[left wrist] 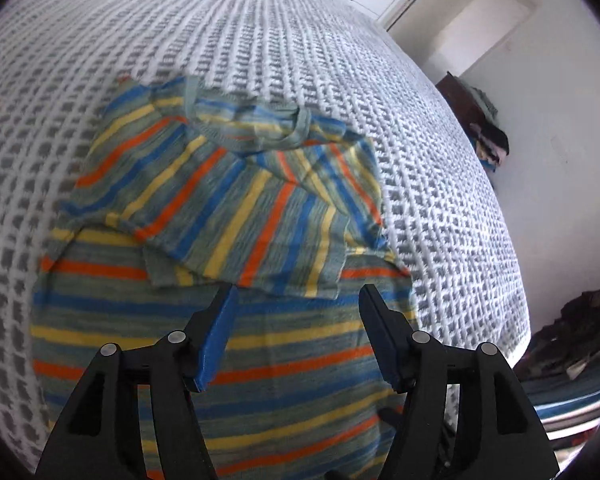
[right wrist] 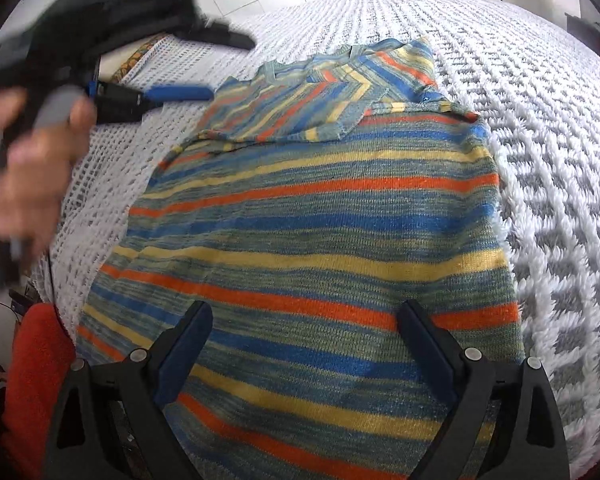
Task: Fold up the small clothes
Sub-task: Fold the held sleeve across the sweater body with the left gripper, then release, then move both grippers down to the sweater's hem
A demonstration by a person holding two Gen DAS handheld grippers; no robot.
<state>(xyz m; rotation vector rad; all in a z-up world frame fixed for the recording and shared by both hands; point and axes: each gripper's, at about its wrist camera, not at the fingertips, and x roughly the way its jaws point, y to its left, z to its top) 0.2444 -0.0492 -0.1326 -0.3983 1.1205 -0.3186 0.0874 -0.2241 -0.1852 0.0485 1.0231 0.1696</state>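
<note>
White-and-grey woven bedspread (left wrist: pixel 260 40) covers a bed and fills most of both views, with white walls and a doorway (left wrist: pixel 480 20) beyond its far edge. One striped knit shirt (right wrist: pixel 320 220), banded in blue, yellow, orange and grey-green, lies flat on the bedspread; one sleeve (left wrist: pixel 228 208) is folded in over its chest, near the collar (left wrist: pixel 284 136). Two grippers are in play. The left gripper (left wrist: pixel 296 300), seen in its own camera, points steeply down over the shirt's lower body with its blue-padded jaws standing apart and nothing between them; in the right wrist view it appears blurred at the upper left, held in a person's hand (right wrist: pixel 28 168), above the bedspread beside the shirt's shoulder. The right gripper (right wrist: pixel 306 312) also tilts down over the shirt's hem end, jaws spread wide, empty, with the cloth lying beneath them. An orange-red sleeve (right wrist: pixel 36 360) shows at the lower left.
</note>
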